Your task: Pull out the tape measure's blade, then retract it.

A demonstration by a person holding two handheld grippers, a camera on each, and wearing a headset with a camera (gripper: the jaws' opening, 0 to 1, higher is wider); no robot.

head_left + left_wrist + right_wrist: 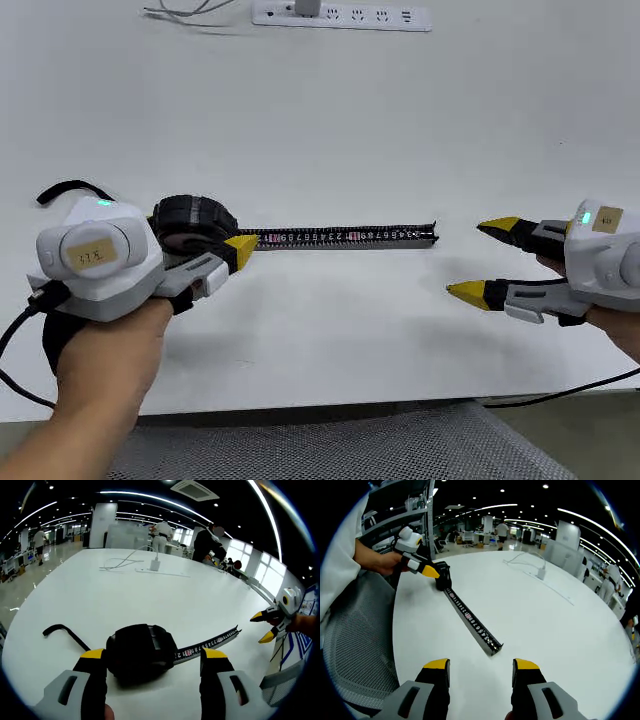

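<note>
Tape measure case [195,222], blk, lay at the left of the white table [330,120]. Its blade [340,237] was run out flat across the top toward the right, w/ the hook end free and touching nothing.

L gripper [218,238] was at the case, jaws spread wide w/ the case btwn them. In the left gripper view one jaw sat against the case's side. A gap showed btwn the case and the other jaw, and the blade passed thru that gap. Couldn't tell whether the case was really clamped.

R gripper [480,258] was held off to the right, jaws well apart w/ nothing btwn them. Its yellow tips were near the blade's hook end but clear of it. In the right gripper view the hook end lay just ahead of the tips, roughly btwn them.

A blk strap [70,190] curled on the table behind the L gripper. A power strip [340,15] w/ a plug in it and a thin cable [185,10] lay at the far side. A grey mesh chair seat [350,445] showed below the near edge.
</note>
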